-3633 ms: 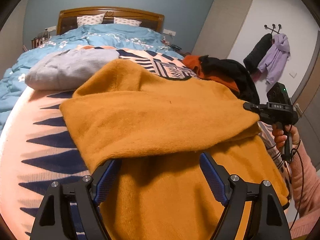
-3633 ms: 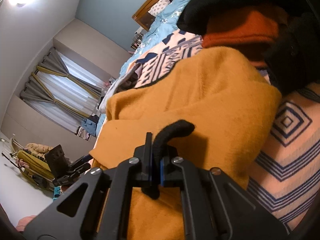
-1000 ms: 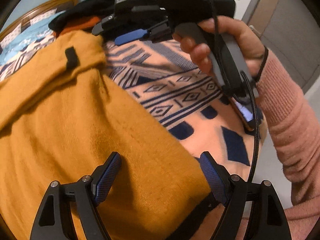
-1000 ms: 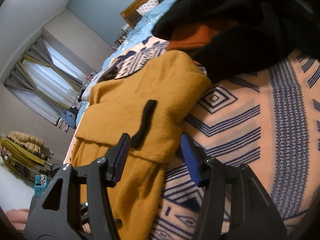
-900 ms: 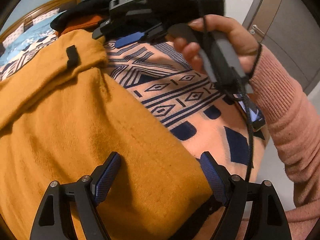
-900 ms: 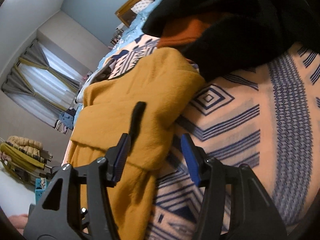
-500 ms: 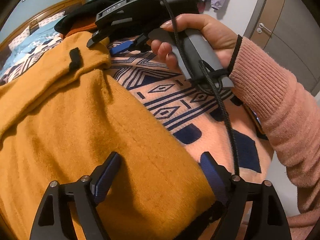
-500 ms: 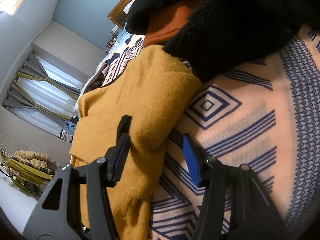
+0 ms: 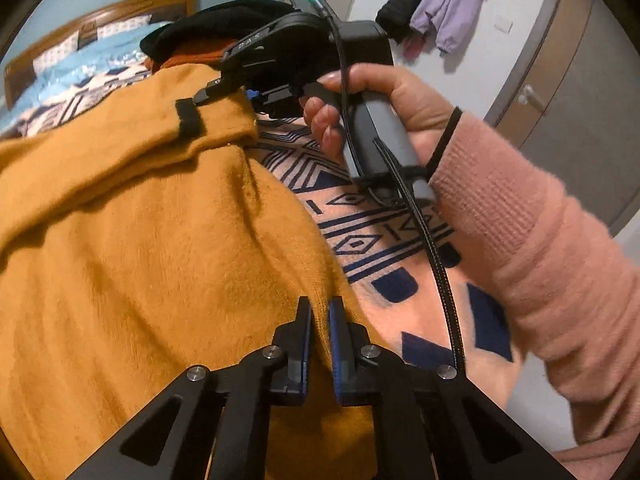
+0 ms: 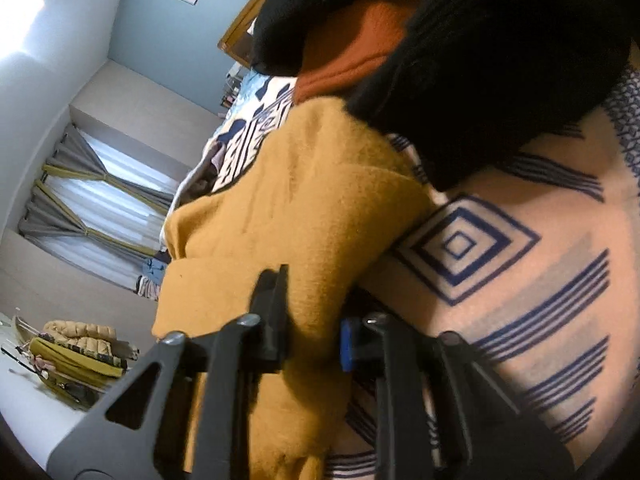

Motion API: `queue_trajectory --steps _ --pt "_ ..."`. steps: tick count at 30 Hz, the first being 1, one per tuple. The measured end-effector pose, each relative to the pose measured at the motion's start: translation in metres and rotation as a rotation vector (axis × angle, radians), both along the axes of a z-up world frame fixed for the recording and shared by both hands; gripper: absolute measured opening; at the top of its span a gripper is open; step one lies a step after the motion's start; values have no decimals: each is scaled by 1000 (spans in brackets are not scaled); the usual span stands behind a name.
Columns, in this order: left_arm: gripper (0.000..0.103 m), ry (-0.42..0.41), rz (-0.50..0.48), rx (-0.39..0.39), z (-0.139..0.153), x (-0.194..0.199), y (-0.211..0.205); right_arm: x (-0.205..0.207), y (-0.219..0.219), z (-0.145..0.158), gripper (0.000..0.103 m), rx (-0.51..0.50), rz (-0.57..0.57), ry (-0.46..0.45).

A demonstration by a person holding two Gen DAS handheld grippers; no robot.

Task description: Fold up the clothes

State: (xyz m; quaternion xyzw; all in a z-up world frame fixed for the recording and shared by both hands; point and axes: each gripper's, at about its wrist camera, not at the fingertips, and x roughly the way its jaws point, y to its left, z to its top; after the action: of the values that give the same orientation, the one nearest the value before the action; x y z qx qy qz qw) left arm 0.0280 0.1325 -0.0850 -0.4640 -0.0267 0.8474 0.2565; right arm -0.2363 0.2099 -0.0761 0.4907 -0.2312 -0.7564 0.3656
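The bed (image 9: 56, 76) filled the room under a blue-grey wall, its wooden headboard (image 9: 100, 20) at the far end and a peach blanket (image 9: 380, 240) with navy geometric bands spread over it. Beyond the bed's right side a grey door (image 9: 580, 112) stood by a white wall, where a lilac jacket (image 9: 448, 12) and a dark one hung. Off the bed's left side, grey curtains (image 10: 100, 200) with yellow ties covered a window.

On the blanket lay the mustard sweater (image 9: 140, 240), partly folded, a small black tab (image 9: 188, 118) near its upper right corner. A heap of black and rust-orange clothes (image 10: 460, 40) sat beside it, toward the headboard.

The right tongs (image 10: 312, 312) (lettered "DAS" on the housing) had just been closing and pinched that corner of the sweater. The left tongs (image 9: 318, 320) had just snapped closed on the sweater's lower right edge, cloth between the pads. A hand (image 9: 384, 108) in a pink sleeve (image 9: 540, 260) held the right grip.
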Motion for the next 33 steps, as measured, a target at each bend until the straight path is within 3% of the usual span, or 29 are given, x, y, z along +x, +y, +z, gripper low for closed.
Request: queue_trajectory --steps 6,13,16,27,33 --pt "6 -29 25 162 14 -5 -31 12 -12 46 16 69 -1 120" --pt "6 -36 65 279 24 -4 -66 21 -52 77 16 186 14 208" --pt "6 -44 90 329 25 -1 -82 24 -72 80 16 190 14 220" --pt "6 -7 157 348 27 11 -117 31 -139 65 16 146 52 181" --pt "6 -41 209 365 17 7 -134 32 -158 46 19 178 51 146"
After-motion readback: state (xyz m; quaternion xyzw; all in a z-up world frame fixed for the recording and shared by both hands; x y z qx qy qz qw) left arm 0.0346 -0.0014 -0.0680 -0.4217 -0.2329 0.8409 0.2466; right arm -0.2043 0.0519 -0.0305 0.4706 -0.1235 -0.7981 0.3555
